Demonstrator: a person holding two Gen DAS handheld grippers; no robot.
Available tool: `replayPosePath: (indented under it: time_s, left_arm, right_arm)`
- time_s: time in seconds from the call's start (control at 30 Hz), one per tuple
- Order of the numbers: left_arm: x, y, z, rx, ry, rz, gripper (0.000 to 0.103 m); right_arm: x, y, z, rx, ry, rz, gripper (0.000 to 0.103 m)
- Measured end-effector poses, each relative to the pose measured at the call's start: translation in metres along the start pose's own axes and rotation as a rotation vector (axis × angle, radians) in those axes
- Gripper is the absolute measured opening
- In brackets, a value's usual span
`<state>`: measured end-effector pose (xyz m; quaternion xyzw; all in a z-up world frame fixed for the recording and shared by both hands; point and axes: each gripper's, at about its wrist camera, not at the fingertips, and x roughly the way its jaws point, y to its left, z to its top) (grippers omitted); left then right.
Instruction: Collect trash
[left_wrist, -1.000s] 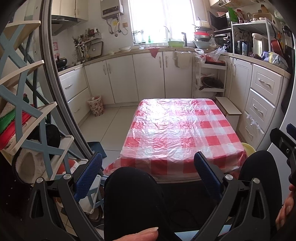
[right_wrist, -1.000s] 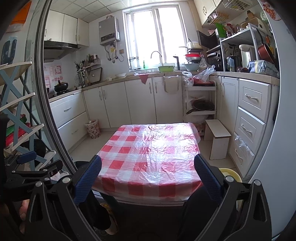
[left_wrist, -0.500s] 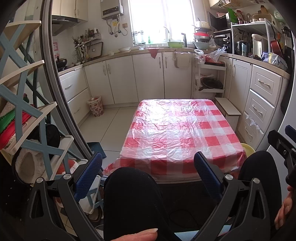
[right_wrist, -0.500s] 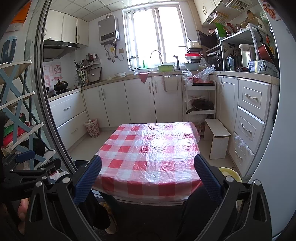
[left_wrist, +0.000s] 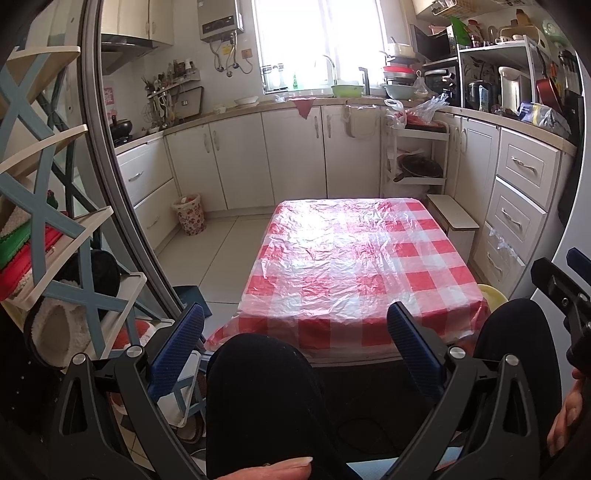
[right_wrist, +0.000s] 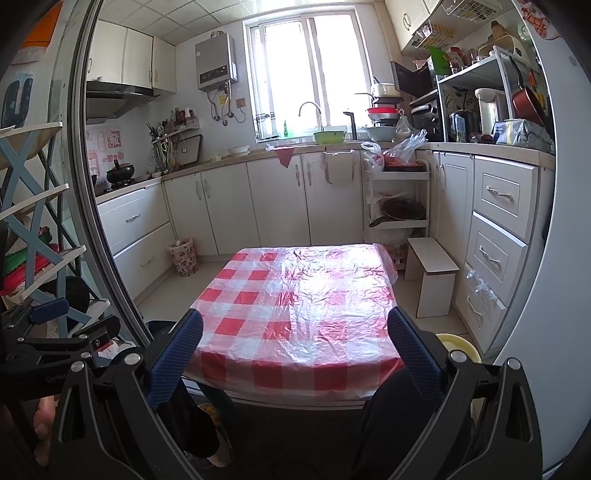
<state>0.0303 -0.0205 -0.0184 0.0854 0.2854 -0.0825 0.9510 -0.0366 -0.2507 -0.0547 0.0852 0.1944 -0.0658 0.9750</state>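
A low table (left_wrist: 354, 254) under a red-and-white checked plastic cloth stands ahead in both views, also the table (right_wrist: 295, 306); I see no trash on it. My left gripper (left_wrist: 293, 332) is open over the person's black-clad knees (left_wrist: 258, 391), short of the table's near edge. My right gripper (right_wrist: 295, 343) is open too, held higher before the near edge, nothing between its fingers. A floral waste basket (left_wrist: 189, 214) stands on the floor by the left cabinets, the same basket (right_wrist: 183, 256) in the right wrist view.
White cabinets line the back and right walls. A small white stool (right_wrist: 432, 273) and a shelf trolley (right_wrist: 399, 199) stand right of the table. A blue-and-white rack (left_wrist: 55, 229) fills the left. A yellow basin (right_wrist: 458, 345) sits near the table's right corner.
The left gripper's view has drifted very slightly; the right gripper has risen a little. Both stay open.
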Motion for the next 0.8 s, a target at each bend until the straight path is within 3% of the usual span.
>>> replayPosePath:
  time_s: [0.37, 0.5, 0.8]
  left_arm:
    - [-0.001, 0.001, -0.002, -0.008, -0.007, -0.009, 0.095]
    - [-0.003, 0.002, -0.001, 0.003, -0.041, 0.033, 0.095]
    - [0.018, 0.015, -0.001, -0.061, 0.052, -0.043, 0.095]
  right_arm:
    - [0.005, 0.003, 0.0, -0.006, 0.015, -0.001, 0.096]
    - [0.007, 0.004, -0.001, -0.007, 0.021, 0.0, 0.096]
    - [0.009, 0.004, -0.001, -0.004, 0.028, 0.001, 0.096]
